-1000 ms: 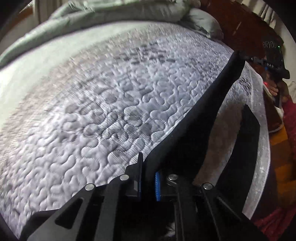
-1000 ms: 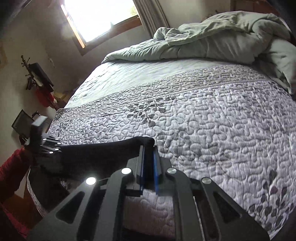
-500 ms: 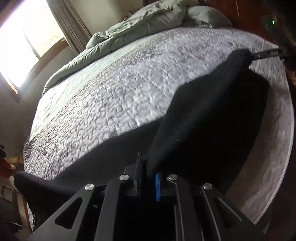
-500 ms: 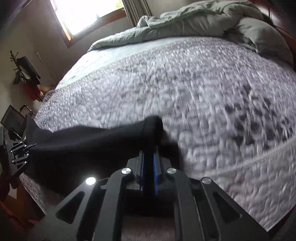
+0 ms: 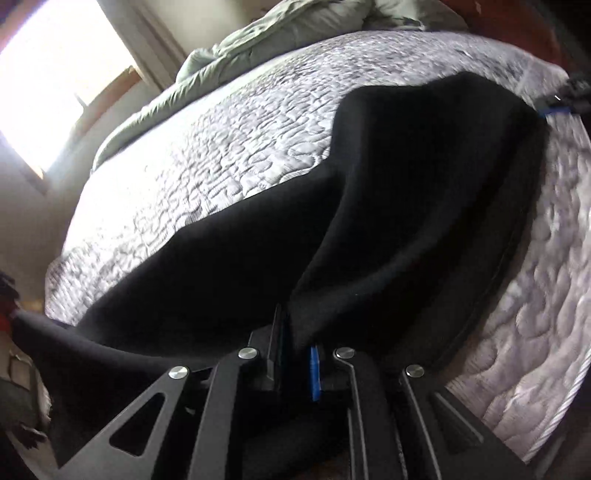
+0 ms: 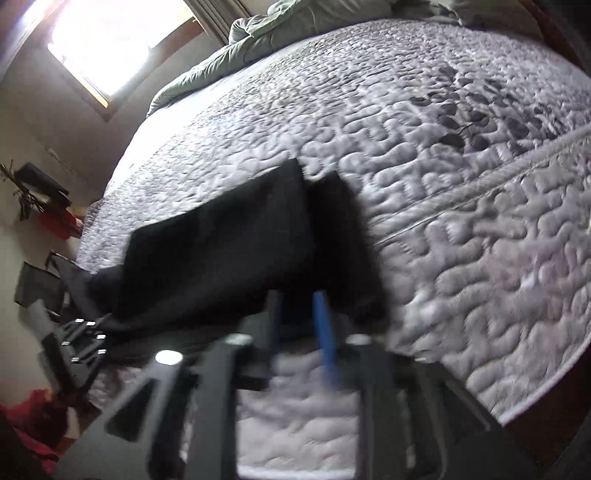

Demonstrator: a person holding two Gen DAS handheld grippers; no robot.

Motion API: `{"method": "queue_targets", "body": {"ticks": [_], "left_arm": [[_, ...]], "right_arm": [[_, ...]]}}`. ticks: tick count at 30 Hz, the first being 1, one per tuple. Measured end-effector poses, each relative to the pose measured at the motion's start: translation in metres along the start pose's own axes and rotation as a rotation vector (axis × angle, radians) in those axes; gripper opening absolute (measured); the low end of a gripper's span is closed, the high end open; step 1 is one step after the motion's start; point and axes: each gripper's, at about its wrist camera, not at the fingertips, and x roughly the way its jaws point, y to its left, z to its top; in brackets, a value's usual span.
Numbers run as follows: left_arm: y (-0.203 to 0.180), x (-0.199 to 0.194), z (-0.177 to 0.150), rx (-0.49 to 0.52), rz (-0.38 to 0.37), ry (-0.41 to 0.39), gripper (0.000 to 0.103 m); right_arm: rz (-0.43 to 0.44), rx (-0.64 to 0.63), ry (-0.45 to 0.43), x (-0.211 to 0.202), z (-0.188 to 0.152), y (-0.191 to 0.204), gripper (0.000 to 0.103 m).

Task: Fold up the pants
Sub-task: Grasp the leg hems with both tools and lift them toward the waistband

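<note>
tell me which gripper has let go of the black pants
The right gripper: its blue-padded fingers are opening around the pants. The left gripper is clamped shut on the cloth.

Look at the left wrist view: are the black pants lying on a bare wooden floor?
No. The black pants are spread over the quilted grey bedspread of a bed, near its edge.

Bed (image 6: 461, 221) fills most of both views; grey-white quilted cover with dark leaf print. Pale green duvet (image 6: 295, 33) bunched at the bed's far end. Bright window (image 6: 110, 40), wood frame, on the pale wall beyond the bed; curtain (image 6: 214, 18) beside it. Daylight overexposed. Red item (image 6: 59, 223) against the wall left of the bed.
</note>
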Motion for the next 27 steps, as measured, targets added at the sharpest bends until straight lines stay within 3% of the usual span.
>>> {"method": "queue_targets", "body": {"ticks": [2,4,9,11,13,15,21,24,27], "left_arm": [[0.002,0.0,0.002,-0.019,-0.011,0.008,0.011],[0.006,0.0,0.002,-0.037,-0.017,0.012,0.011],[0.016,0.001,0.004,-0.104,-0.055,0.031,0.012],[0.024,0.003,0.007,-0.124,-0.068,0.042,0.012],[0.029,0.002,0.009,-0.141,-0.079,0.053,0.012],[0.036,-0.003,0.01,-0.159,-0.093,0.057,0.012],[0.036,-0.037,0.017,-0.152,-0.087,0.006,0.014],[0.025,-0.037,0.019,-0.136,-0.108,0.021,0.014],[0.006,-0.021,0.012,-0.093,-0.091,0.069,0.014]], "right_arm": [[0.055,0.012,0.01,-0.003,0.001,0.01,0.046],[0.095,0.045,0.032,0.001,0.003,0.017,0.065],[0.158,0.251,0.073,0.033,0.017,0.001,0.07],[0.164,0.323,0.085,0.045,0.023,-0.007,0.06],[0.166,0.325,0.077,0.049,0.029,-0.005,0.028],[0.159,0.31,0.076,0.047,0.038,0.003,0.007],[0.128,0.253,-0.022,0.003,0.044,0.015,0.006],[0.04,0.238,0.001,0.008,0.037,0.007,0.006],[0.011,0.281,0.056,0.037,0.028,-0.015,0.006]]}}
